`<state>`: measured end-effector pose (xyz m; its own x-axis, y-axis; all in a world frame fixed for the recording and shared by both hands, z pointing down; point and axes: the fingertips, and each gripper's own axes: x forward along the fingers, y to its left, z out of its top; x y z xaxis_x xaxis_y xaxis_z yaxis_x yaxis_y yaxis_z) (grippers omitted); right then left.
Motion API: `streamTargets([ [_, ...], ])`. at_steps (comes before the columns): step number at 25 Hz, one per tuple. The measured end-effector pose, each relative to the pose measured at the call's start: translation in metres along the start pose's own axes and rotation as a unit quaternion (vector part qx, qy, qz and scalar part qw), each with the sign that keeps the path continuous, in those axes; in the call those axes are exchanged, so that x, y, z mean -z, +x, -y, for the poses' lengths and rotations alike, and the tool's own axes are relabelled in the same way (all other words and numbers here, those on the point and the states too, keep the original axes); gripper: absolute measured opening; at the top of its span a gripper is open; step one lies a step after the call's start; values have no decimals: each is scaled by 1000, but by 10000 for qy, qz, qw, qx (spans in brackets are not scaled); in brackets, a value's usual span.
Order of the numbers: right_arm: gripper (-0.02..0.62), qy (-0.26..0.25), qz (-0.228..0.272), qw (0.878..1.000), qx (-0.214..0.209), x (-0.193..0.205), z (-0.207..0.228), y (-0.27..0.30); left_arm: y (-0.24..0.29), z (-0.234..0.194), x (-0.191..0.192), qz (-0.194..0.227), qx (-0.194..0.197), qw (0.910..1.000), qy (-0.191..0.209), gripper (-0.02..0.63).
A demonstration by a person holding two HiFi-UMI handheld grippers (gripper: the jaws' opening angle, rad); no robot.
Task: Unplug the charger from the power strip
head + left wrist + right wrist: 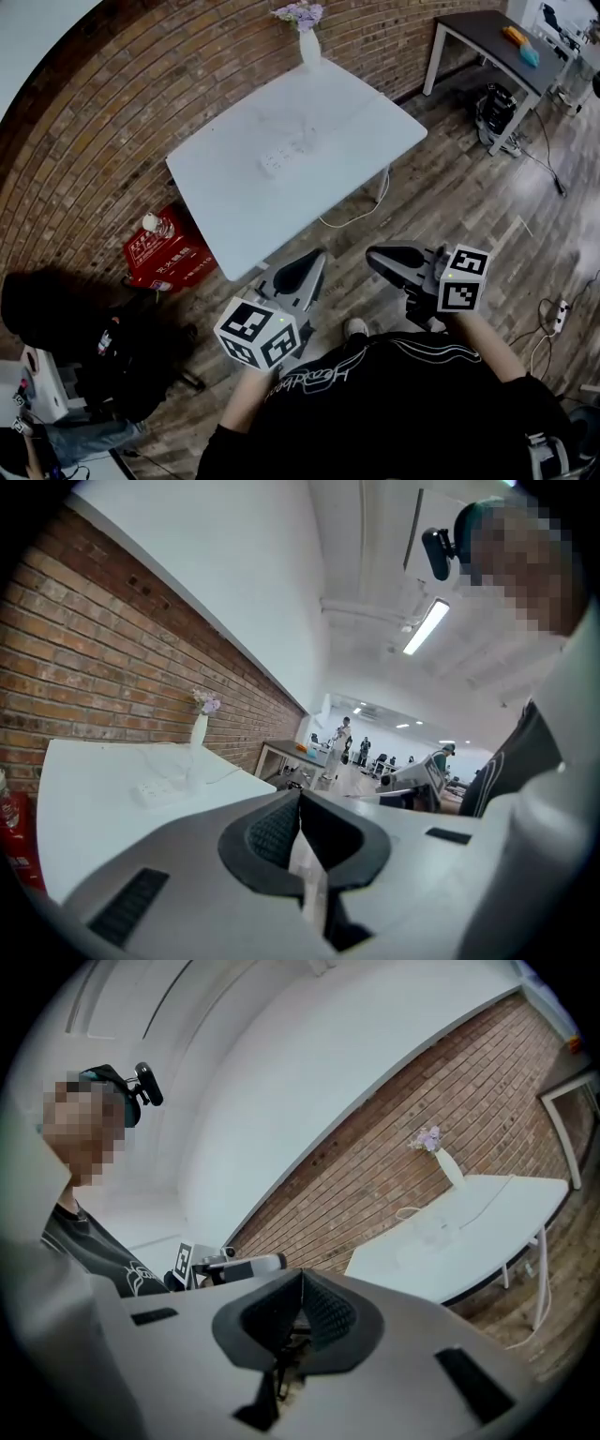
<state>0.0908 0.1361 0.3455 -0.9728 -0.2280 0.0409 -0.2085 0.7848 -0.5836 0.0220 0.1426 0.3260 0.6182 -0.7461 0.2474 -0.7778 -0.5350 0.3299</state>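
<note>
Power strip (279,157), a long white block, lies flat near the middle of a white table (234,211) with a smooth matte top; what is plugged into it is too small to tell. In the head view the table stands against a rough red brick wall (112,103), on a floor of brown wooden planks (450,197). A slim white vase (308,45) with pale purple flowers stands at the table's far edge, a thin white cable (361,214) loops under its near side, and a red box (167,251) sits on the floor beside it. The left gripper (317,259) and right gripper (373,255), grey shells with dark ribbed pads and a black-and-white marker cube each, hang over the floor, well apart from the table. In the left gripper view, the left gripper (300,795) has its jaws pressed together with nothing between them; beyond, the table (84,799) carries the power strip (161,786) and the vase (198,731). In the right gripper view, the right gripper (301,1275) is likewise closed and empty, its textured pads meeting at a seam, while the table (487,1241) and vase (451,1170) stand off by the brick wall (375,1166).
</note>
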Motion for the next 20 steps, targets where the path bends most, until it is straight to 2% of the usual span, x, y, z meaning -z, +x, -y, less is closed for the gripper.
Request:
streamTargets([
  [5, -3, -88, 93, 9999, 51, -25, 29, 4, 25, -25, -17, 22, -149, 9997, 197, 5],
  [8, -3, -60, 96, 9999, 62, -33, 42, 15, 31, -46, -23, -10, -178, 9998, 130, 5],
  [14, -3, 59, 83, 9998, 188, -52, 81, 42, 54, -113, -40, 4, -410, 9990, -158, 6],
  [18, -3, 195, 58, 9992, 342, -67, 117, 68, 77, -166, -47, -160, -529, 9982, -248, 10],
  [20, -3, 218, 51, 9990, 387, -79, 133, 83, 88, -193, -51, -261, -571, 9977, -258, 33],
])
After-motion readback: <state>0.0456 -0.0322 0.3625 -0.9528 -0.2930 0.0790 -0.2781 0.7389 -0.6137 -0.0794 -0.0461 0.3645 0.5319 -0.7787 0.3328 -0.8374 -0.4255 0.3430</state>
